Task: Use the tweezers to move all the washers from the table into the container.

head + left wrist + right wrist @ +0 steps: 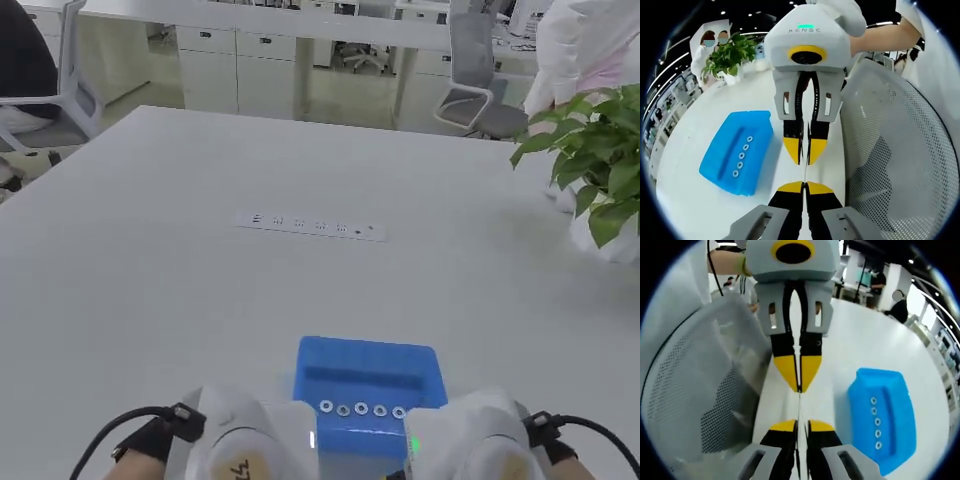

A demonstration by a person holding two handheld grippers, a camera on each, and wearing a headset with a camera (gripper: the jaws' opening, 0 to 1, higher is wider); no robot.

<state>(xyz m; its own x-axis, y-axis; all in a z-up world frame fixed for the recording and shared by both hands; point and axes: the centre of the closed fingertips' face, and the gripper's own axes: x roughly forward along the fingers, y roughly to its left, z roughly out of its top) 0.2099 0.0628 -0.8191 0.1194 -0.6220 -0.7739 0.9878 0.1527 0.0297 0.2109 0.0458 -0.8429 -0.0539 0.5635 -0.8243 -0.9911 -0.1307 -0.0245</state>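
A blue block (368, 375) lies on the white table (300, 150) close in front of me, with a row of several washers (362, 409) in its groove. My left gripper (804, 187) and right gripper (805, 150) face each other tip to tip beside the blue block (737, 150). Both pairs of yellow-tipped jaws are pressed together, and I see nothing clamped in either. In the right gripper view the right gripper (800, 426) meets the left gripper (799, 377), with the washers (876, 422) off to the side. In the head view their white housings (240, 445) sit at the bottom edge.
A white mesh chair back (900, 150) stands right beside the grippers. A socket strip (310, 225) is set into the table's middle. A potted plant (600, 160) stands at the right edge. A person in white (580, 50) stands beyond it.
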